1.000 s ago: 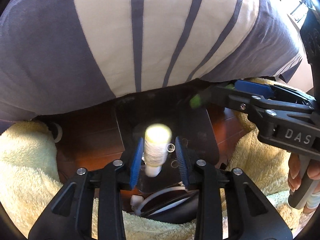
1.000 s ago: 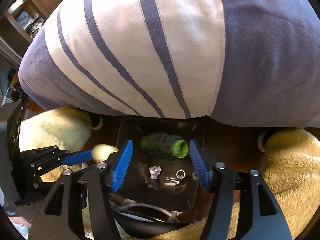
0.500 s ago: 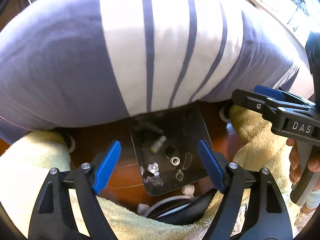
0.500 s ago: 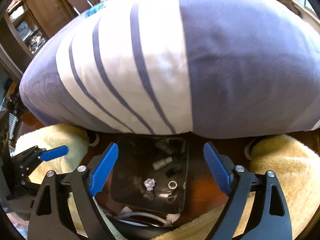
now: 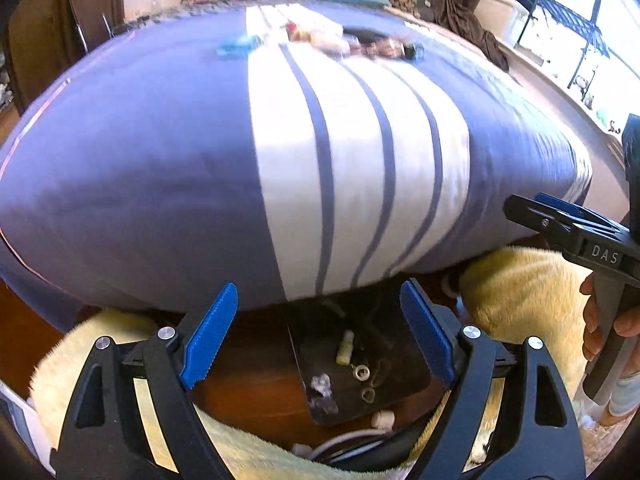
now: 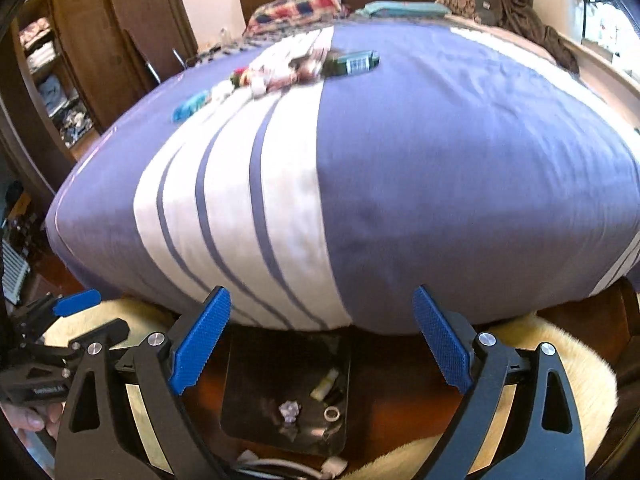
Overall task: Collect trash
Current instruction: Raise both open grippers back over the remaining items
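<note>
Both the left tool (image 5: 316, 336) and right tool (image 6: 322, 340) gape empty, the right still widening. Remaining trash (image 6: 280, 68) lies far on the bed (image 6: 440, 160): light, crinkly wrappers, best pinched mid-body.

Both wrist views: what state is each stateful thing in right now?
Left gripper: jaws wide, nothing between them.
Right gripper: jaws opening, nothing between them.
Black bin: open-topped on the floor by the bed, holding a pale small bottle, a crumpled wrapper and a ring.
Trash pile: lying on the bedspread, uncollected.
Green bottle: lying on its side.
</note>
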Motion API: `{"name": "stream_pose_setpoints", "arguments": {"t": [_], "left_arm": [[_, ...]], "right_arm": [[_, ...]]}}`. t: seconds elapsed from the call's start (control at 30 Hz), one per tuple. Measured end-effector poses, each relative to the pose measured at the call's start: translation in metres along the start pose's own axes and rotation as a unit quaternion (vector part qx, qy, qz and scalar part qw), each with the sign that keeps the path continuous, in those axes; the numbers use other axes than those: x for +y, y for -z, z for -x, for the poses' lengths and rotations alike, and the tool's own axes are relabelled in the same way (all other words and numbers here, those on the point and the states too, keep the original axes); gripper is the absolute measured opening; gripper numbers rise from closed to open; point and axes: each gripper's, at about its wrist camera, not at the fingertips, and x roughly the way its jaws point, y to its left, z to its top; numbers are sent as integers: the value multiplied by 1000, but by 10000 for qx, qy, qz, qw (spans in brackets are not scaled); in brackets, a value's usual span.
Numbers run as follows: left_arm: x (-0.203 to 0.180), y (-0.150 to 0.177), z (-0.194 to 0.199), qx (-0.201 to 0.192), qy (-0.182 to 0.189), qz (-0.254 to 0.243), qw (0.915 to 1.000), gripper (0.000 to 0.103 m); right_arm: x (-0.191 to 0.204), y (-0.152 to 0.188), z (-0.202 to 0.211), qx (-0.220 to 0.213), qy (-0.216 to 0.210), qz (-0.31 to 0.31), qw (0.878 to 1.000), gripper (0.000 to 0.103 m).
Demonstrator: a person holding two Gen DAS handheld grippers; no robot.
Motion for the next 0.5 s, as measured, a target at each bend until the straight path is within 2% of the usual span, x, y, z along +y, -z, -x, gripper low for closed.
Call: {"name": "stream_pose_setpoints", "arguments": {"t": [0.2,0.5], "left_arm": [[12,-34,9,-303,-144,0,9994,80],[30,-82,3,-582,-336,-32,9977,81]], "right_arm": [[-3,-33,4,-273,169,70,9995,93],[-2,-72,-14,-399,310,153,9986,93]]}}
